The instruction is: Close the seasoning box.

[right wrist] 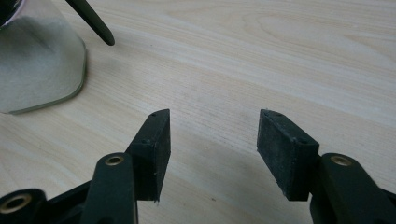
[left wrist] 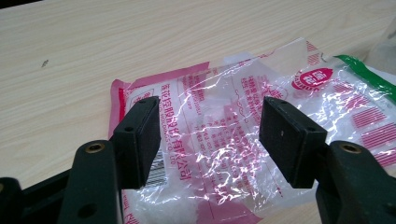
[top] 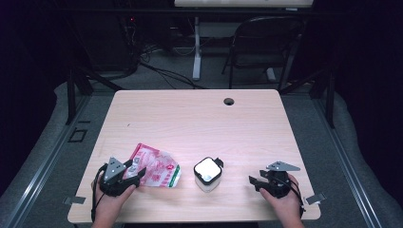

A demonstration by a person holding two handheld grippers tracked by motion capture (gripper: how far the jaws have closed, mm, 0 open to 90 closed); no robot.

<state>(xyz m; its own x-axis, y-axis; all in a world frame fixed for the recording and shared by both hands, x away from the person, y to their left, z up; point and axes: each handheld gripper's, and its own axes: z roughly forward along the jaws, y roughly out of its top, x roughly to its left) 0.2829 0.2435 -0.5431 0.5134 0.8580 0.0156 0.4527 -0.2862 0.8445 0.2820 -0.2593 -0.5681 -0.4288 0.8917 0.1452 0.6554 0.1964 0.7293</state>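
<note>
Clearly nothing is gripped yet: the left gripper [left wrist: 212,140] hovers with jaws apart over the pink-printed bag [top: 157,171], which lies flat beside the white-lidded container [top: 207,174]. Off to the side, the right gripper [right wrist: 212,154] gapes over bare table [top: 199,118], so picking up and any pouring seem undone.

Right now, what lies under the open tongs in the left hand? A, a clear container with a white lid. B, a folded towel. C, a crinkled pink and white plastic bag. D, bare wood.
C: in the left gripper view the left tongs stand open over the pink and white plastic bag, which lies flat on the table, its film crinkled and shiny.
</note>
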